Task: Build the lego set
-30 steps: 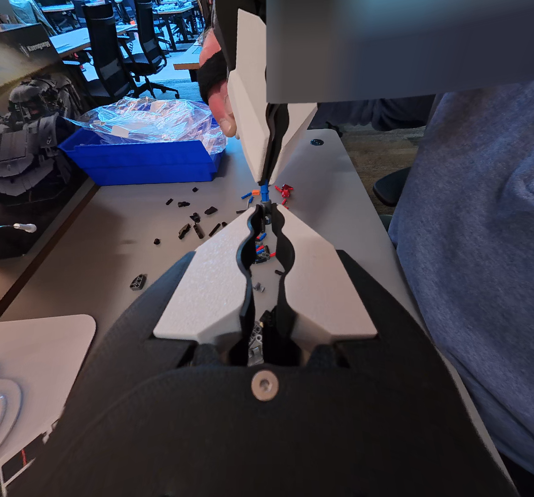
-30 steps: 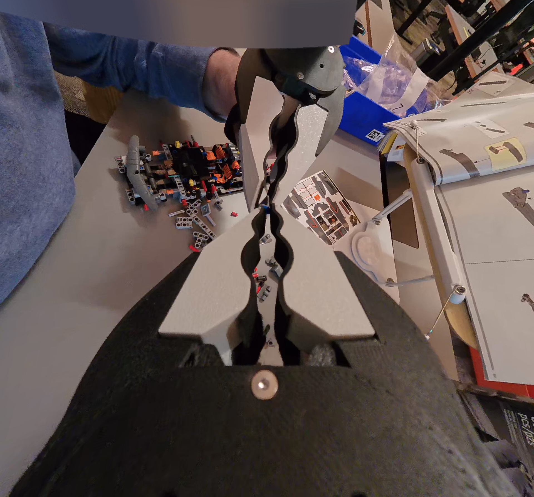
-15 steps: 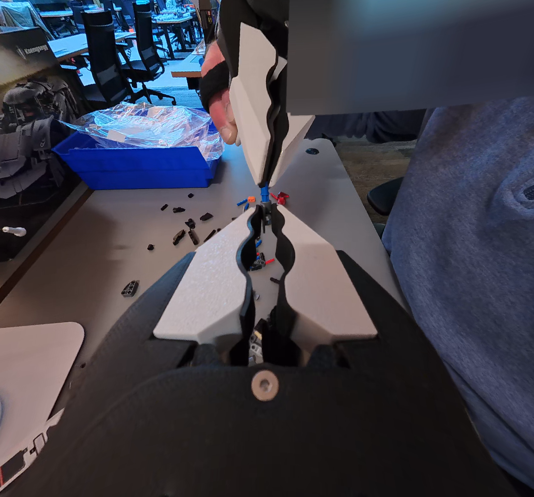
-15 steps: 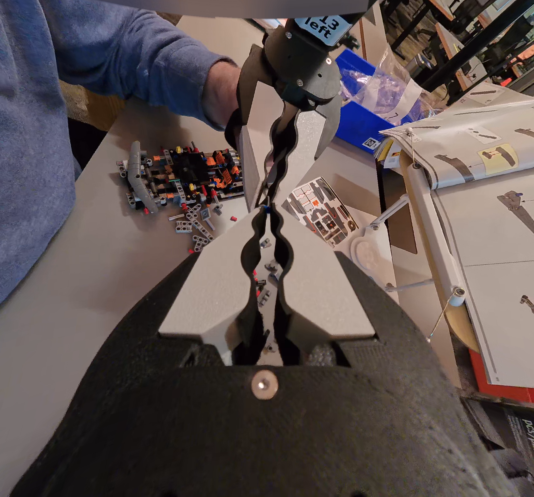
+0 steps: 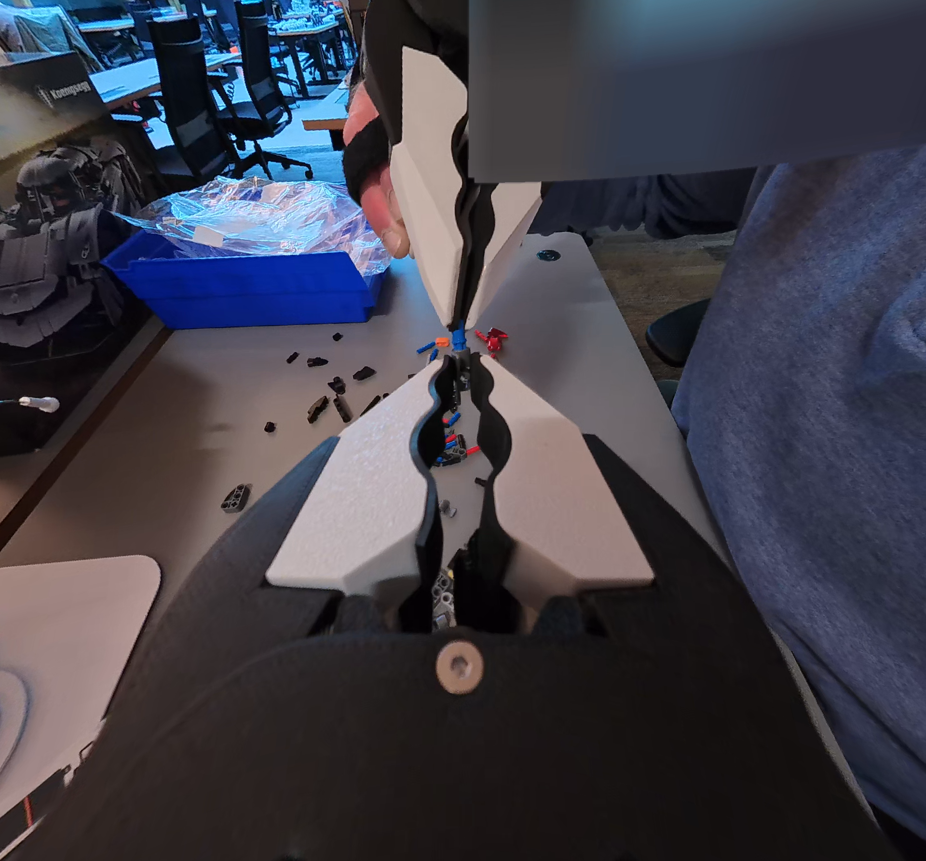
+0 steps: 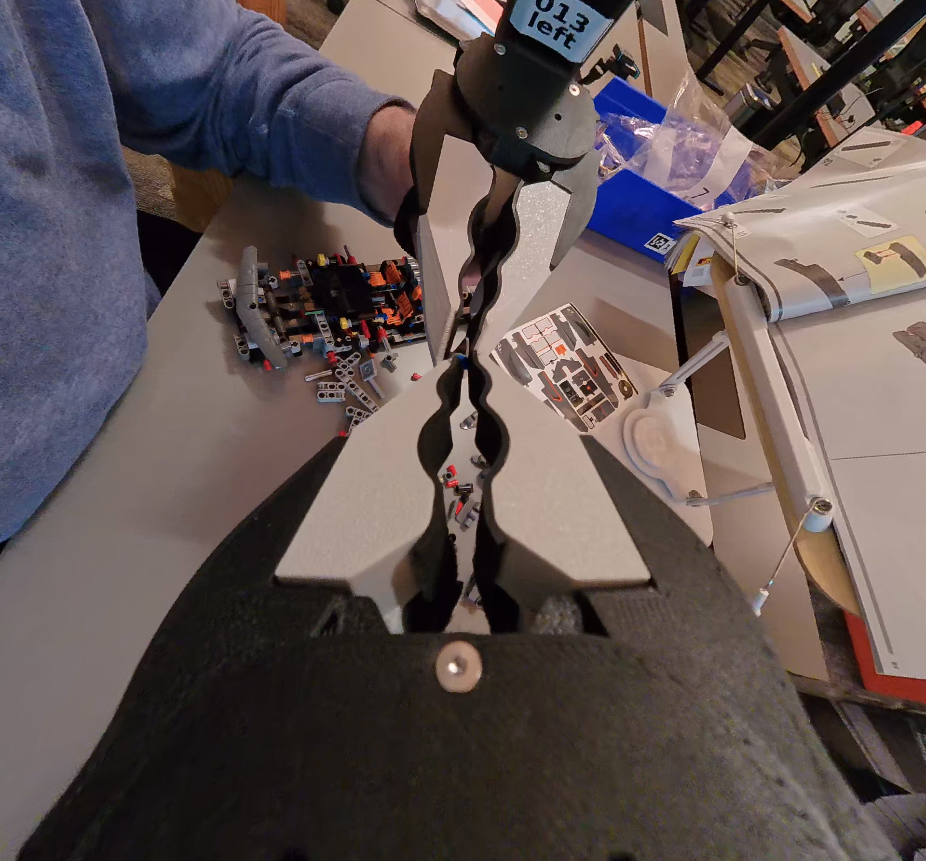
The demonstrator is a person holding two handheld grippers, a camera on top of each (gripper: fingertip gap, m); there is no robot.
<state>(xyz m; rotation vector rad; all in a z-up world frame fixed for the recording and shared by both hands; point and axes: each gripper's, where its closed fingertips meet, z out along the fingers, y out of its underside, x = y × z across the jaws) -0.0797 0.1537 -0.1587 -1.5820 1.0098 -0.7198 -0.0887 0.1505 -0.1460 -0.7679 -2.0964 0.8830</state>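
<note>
Bin [image 5: 240,291]: at the desk's [image 5: 150,436] far left, bags [image 5: 250,216] in it.
Loose pieces [image 5: 335,396]: on the desk before the bin.
Model [image 6: 325,306]: on the desk, left of the sticker sheet [image 6: 566,371].
Manual [image 6: 827,286]: right of the sheet, on a stand [image 6: 761,386].

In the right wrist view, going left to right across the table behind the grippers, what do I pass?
Blue sleeve → partly built lego model → loose grey lego pieces → sticker sheet → white stand → open instruction booklet.
</note>
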